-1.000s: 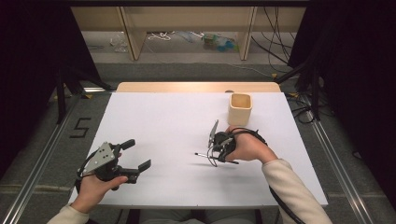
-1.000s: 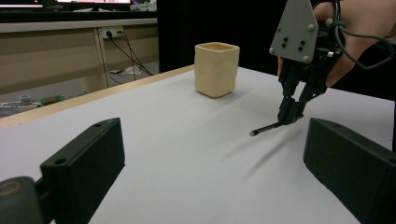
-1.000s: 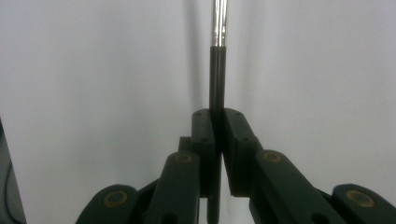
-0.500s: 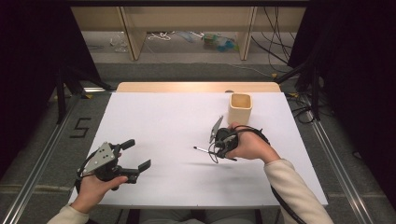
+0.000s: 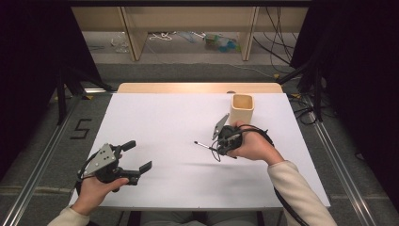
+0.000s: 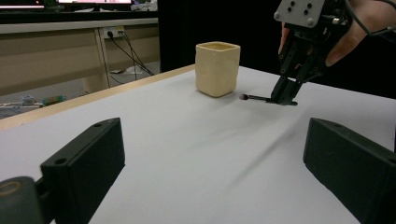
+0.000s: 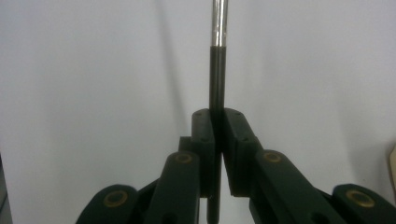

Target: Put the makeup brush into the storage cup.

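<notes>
Thin brush [image 5: 203, 144]: dark handle, silver ferrule, small dark tip; clamped between the right gripper [image 7: 217, 140] fingers [image 7: 204, 140]. Right gripper view: handle runs straight up through the slit between the two pads, ferrule well past the fingertips, a short bit of handle poking out behind them. Fingers clenched tight on it. Left gripper view: brush roughly level, just above the table [image 5: 160, 117], tip pointing toward the beige cup [image 6: 217, 68] and stopping just short of it, not touching. High view: brush sticks out of the right gripper [image 5: 219, 147] away from the hand, cup [image 5: 242, 108] near, on the far side of the gripper. Right hand [image 5: 251, 146] wraps the gripper body, cable looping around it. Left gripper [image 5: 135, 157] well apart from the cup, near the table's front edge, fingers [image 6: 84, 163] spread wide, released, holding nothing. Left hand [image 5: 96, 188] grips it from below.
</notes>
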### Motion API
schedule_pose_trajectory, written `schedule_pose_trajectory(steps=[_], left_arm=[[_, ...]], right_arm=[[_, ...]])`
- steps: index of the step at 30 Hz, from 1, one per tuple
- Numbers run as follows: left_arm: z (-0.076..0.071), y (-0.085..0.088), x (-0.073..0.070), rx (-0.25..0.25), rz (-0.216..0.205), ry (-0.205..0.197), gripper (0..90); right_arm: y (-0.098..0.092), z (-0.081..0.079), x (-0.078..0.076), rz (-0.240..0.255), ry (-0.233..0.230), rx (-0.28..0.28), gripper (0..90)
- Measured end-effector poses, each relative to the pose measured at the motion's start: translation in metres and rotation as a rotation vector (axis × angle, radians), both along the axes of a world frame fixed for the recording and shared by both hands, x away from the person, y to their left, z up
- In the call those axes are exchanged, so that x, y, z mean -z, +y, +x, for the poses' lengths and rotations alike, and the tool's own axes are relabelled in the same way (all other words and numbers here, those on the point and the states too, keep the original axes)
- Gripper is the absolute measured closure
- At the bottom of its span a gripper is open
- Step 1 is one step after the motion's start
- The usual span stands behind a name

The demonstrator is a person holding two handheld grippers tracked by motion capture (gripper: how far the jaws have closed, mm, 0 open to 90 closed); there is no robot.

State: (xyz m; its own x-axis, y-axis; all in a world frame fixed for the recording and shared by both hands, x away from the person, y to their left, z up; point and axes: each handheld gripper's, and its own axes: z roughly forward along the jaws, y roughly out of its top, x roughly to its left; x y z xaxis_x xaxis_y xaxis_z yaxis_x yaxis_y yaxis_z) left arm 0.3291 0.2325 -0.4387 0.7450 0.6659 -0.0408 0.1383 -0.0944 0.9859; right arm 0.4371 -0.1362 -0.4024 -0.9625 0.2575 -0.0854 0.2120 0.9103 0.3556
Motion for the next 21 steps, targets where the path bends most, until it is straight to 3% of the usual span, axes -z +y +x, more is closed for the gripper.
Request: schedule_pose_trajectory(steps=[7, 21], left_arm=[[0.0, 0.0, 0.0, -0.001, 0.001, 0.0, 5.0], [0.0, -0.001, 0.0, -0.001, -0.001, 0.001, 5.1]], right_arm=[[-0.004, 0.0, -0.003, 0.049, -0.04, 0.014, 84.3], [-0.023, -0.005, -0.001, 0.146, -0.065, 0.061, 84.4]])
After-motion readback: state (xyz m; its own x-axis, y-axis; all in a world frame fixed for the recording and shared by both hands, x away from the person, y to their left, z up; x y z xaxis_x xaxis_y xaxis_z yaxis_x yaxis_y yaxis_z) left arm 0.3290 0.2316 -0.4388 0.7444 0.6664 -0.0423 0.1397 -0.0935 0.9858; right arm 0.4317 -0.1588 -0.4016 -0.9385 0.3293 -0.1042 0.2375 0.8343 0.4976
